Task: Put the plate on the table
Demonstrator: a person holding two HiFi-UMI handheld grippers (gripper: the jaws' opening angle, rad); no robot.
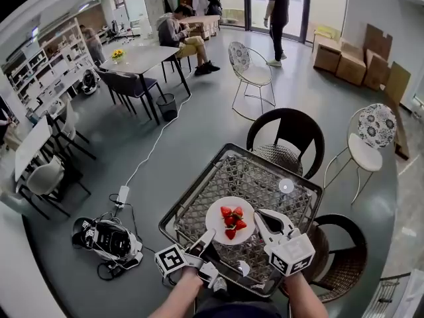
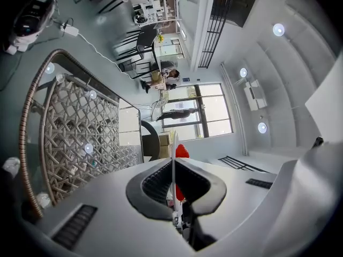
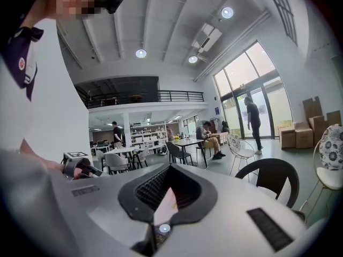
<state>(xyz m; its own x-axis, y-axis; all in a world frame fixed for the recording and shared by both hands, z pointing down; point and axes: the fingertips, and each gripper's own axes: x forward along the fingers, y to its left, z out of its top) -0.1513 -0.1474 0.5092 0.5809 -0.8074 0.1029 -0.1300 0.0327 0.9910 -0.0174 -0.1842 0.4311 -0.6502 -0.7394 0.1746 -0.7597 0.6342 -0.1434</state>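
Note:
A white plate (image 1: 222, 218) with several red strawberries (image 1: 232, 221) is over the glass top of a wicker table (image 1: 265, 177), toward its near side. My left gripper (image 1: 207, 236) is shut on the plate's near-left rim. In the left gripper view the plate (image 2: 172, 165) shows edge-on between the closed jaws, with a strawberry (image 2: 182, 151) behind it. My right gripper (image 1: 260, 216) is at the plate's right rim. In the right gripper view a white wedge of plate rim (image 3: 167, 203) sits pinched between the jaws. Whether the plate touches the glass I cannot tell.
A dark wicker chair (image 1: 286, 134) stands at the table's far side and another (image 1: 341, 257) at its near right. A white patterned chair (image 1: 368, 144) is further right. On the floor to the left lies a device (image 1: 109, 238) with a cable. People sit and stand far off.

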